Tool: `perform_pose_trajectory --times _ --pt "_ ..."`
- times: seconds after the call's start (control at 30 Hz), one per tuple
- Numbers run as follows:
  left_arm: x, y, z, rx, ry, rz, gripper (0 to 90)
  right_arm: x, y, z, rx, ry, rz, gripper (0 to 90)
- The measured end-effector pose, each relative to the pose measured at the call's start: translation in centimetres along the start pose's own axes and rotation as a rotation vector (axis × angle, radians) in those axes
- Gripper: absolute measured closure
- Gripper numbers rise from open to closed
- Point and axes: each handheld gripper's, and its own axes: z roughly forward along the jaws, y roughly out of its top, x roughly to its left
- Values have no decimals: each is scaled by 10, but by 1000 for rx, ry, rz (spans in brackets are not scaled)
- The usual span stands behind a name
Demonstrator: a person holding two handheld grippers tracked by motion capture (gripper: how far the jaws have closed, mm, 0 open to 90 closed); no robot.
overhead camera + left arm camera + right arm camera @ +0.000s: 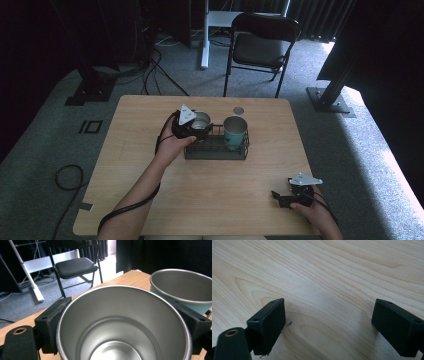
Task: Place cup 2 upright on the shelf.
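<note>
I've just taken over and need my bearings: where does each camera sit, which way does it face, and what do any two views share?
High view: above the person's side, looking forward and down on the table; both forearms, left gripper and right gripper show.
Left gripper view: rides the left gripper, looking along its jaws into the steel cup clamped between them.
Right gripper view: rides the right gripper, looking down at bare tabletop, jaws apart.
Shared: high and left gripper views both show the steel cup, the teal cup and the chair.
</note>
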Motion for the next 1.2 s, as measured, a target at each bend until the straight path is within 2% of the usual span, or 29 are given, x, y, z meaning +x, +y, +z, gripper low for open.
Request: perform_pose_trajectory --times 0.53,1.0,1.2 --pt "-10 -18 22 55 -31 -1 138 0 0 0 0 0 0 115" --pt "-13 -28 30 52 -45 -28 138 0 0 0 0 0 0 115" --pt "-12 -32 33 53 -42 -22 138 0 0 0 0 0 0 115"
